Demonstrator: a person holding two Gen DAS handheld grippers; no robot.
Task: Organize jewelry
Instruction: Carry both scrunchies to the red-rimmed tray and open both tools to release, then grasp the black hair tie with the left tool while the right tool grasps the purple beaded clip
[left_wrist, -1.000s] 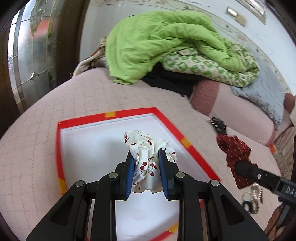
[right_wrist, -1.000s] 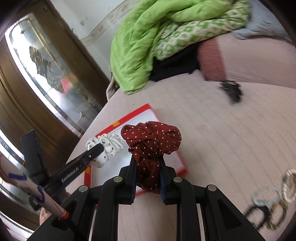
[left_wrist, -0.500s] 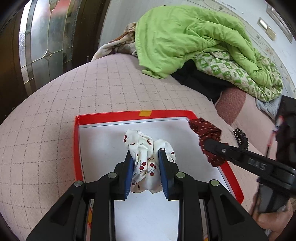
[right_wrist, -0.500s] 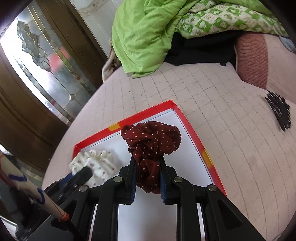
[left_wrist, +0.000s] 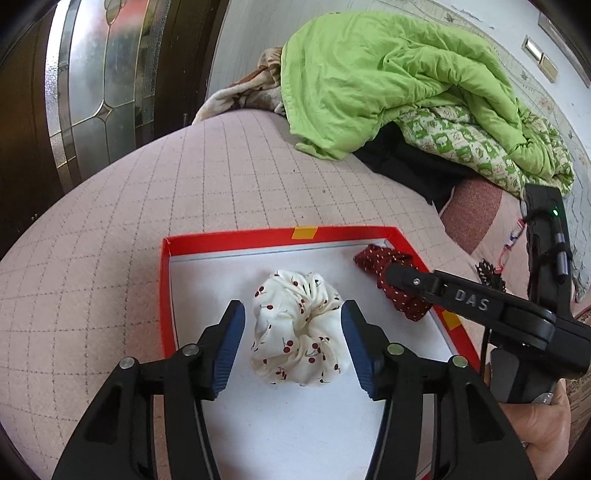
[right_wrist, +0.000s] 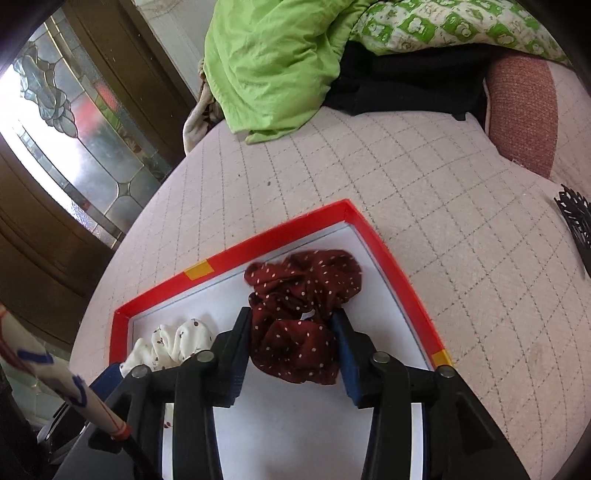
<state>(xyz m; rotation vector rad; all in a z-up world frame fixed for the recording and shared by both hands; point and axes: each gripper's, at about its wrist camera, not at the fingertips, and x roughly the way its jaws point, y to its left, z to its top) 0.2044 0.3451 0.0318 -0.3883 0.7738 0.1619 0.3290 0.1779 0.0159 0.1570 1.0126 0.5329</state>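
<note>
A white cherry-print scrunchie (left_wrist: 299, 328) lies on the white floor of the red-rimmed tray (left_wrist: 236, 236). My left gripper (left_wrist: 293, 347) is open around it, its jaws apart and clear of the cloth. A dark red polka-dot scrunchie (right_wrist: 303, 314) lies in the tray's far right part; it also shows in the left wrist view (left_wrist: 388, 277). My right gripper (right_wrist: 291, 350) is open around it, with the jaws close to its sides. The white scrunchie also shows at the left in the right wrist view (right_wrist: 173, 339).
The tray (right_wrist: 391, 254) sits on a pink quilted bed (left_wrist: 221, 177). A green quilt pile (left_wrist: 388, 77) lies at the back, with a reddish pillow (right_wrist: 521, 110) at the right. A black hair clip (right_wrist: 576, 218) lies right of the tray. A glass door (left_wrist: 92, 85) stands on the left.
Both grippers came down into the tray and opened. The white scrunchie and the red scrunchie were let go and now rest on the tray floor.
</note>
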